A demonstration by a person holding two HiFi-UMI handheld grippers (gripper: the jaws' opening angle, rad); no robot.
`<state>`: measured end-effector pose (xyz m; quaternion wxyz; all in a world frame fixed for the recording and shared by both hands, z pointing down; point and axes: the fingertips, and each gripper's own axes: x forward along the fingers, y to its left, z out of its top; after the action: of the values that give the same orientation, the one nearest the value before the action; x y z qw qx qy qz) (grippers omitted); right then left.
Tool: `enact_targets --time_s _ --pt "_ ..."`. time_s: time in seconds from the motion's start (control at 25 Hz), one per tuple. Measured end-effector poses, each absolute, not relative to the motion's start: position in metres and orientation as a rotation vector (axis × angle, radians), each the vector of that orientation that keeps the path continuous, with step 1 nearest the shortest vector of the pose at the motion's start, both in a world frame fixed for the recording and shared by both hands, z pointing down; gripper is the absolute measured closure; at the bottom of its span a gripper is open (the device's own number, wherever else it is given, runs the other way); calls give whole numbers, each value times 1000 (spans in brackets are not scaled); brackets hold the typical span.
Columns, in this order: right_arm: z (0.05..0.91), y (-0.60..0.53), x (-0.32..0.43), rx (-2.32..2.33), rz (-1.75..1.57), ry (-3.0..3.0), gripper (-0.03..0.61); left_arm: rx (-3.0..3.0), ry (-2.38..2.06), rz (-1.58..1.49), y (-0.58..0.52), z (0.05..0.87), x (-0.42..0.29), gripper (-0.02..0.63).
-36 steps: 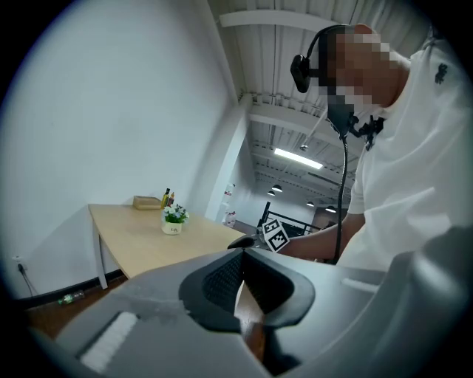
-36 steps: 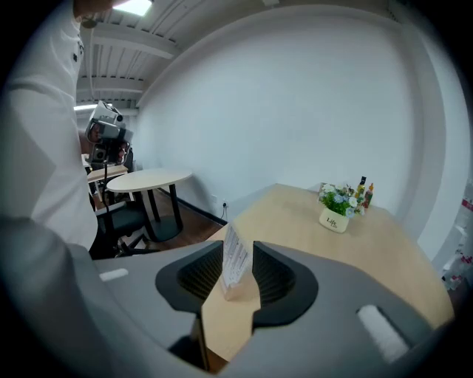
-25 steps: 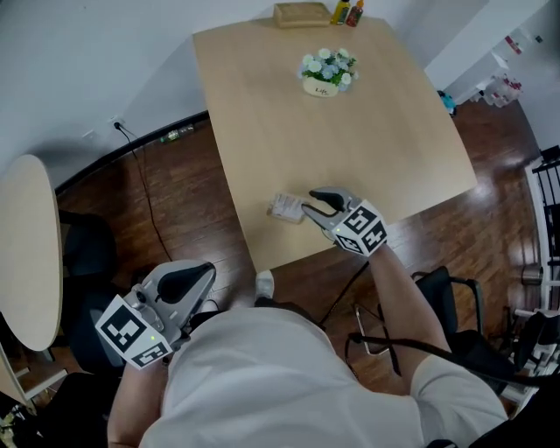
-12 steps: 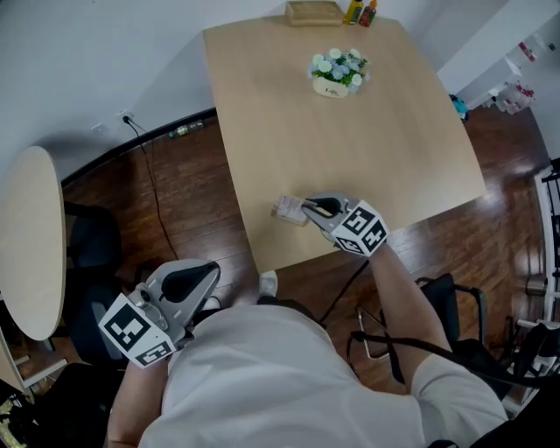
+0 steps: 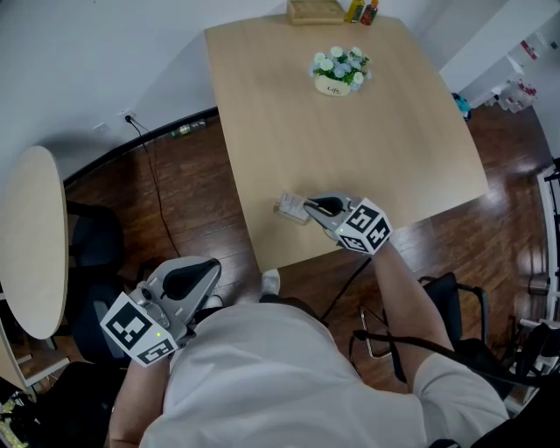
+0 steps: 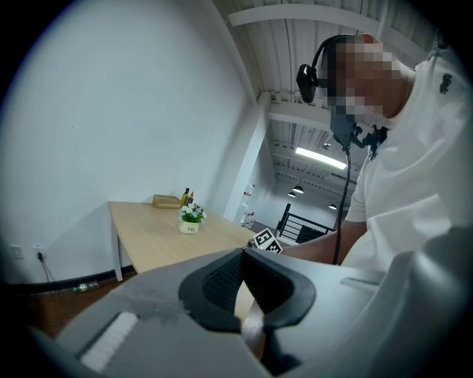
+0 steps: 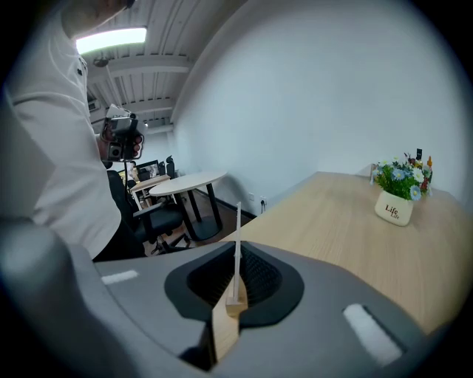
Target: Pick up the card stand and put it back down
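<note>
One card stand (image 5: pixel 288 207), a thin card set upright in a small wooden base (image 7: pixel 236 300), is located near the near left corner of the bench (image 5: pixel 367 157). It is seen edge-on in the right gripper view. Whether the base touches the bench top cannot be told.

Right claw (image 5: pixel 307 208): its jaws have just been closing and are now clamped on the card stand, with the card pinched between the dark pads (image 7: pixel 258 278). The claw is pointed leftward along the near edge of the bench.

Left claw (image 5: pixel 206 268): it is held low beside the person's body, off the bench and well apart from the card stand. Its jaws are brought together with nothing between them.

One flower pot (image 5: pixel 337 72), white with small pale blooms, is placed toward the far end of the bench. One wooden box (image 5: pixel 315 11) and two bottles (image 5: pixel 361 11) are set side by side at the far edge.

One round table (image 5: pixel 31 245) is positioned to the left, over a dark wooden floor (image 5: pixel 184 210). One black office chair (image 7: pixel 159 218) is noted beside it. One cable (image 5: pixel 153 188) is laid across the floor.
</note>
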<state>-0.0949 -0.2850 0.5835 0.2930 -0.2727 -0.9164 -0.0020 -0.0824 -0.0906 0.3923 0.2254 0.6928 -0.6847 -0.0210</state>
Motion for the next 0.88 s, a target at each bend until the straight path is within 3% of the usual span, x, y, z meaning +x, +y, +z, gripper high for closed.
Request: enact_targets --time_s 0.88 --pt "536 -294 -100 -677 24 -2515 558 1939 -1881 -63 -76 392 -89 612"
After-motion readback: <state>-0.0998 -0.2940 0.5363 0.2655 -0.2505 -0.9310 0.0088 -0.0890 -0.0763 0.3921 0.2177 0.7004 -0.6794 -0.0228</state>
